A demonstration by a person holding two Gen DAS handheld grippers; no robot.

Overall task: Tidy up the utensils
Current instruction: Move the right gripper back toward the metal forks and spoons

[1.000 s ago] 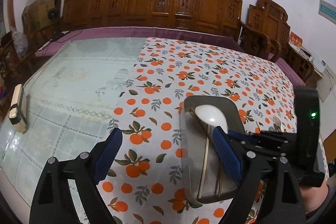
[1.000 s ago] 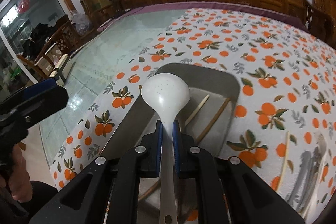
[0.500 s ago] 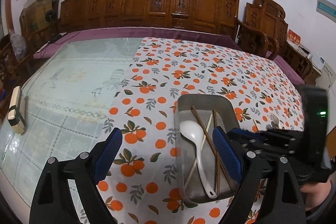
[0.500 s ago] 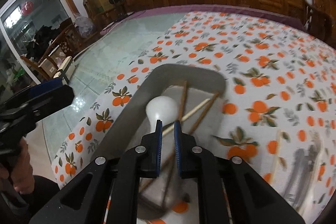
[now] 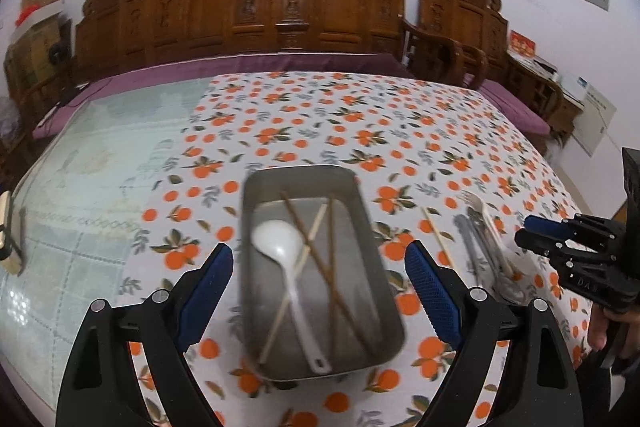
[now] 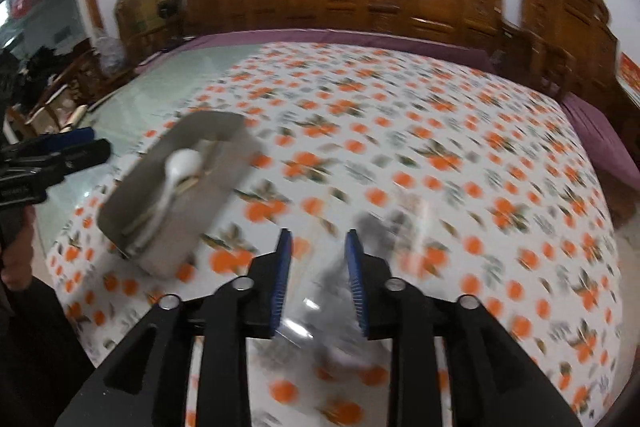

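Spoon (image 5: 280, 247) dropped into the tray (image 5: 362, 211), right gripper (image 6: 318, 267) swings empty, jaws just opening, toward the cutlery pile (image 5: 486, 247) beside it — line up on one handle.

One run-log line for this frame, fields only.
left gripper: open, over tray | right gripper: empty, jaws just opening | white spoon: in tray | loose utensils: on tablecloth

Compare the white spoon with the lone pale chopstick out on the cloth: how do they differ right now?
The white spoon lies inside the metal tray; the lone chopstick lies outside it, on the orange-print cloth to the tray's right. The spoon has a broad round bowl and is crossed by chopsticks in the tray; the lone chopstick is a thin straight stick lying by itself beside the fork pile. Both are pale, and neither is gripped.
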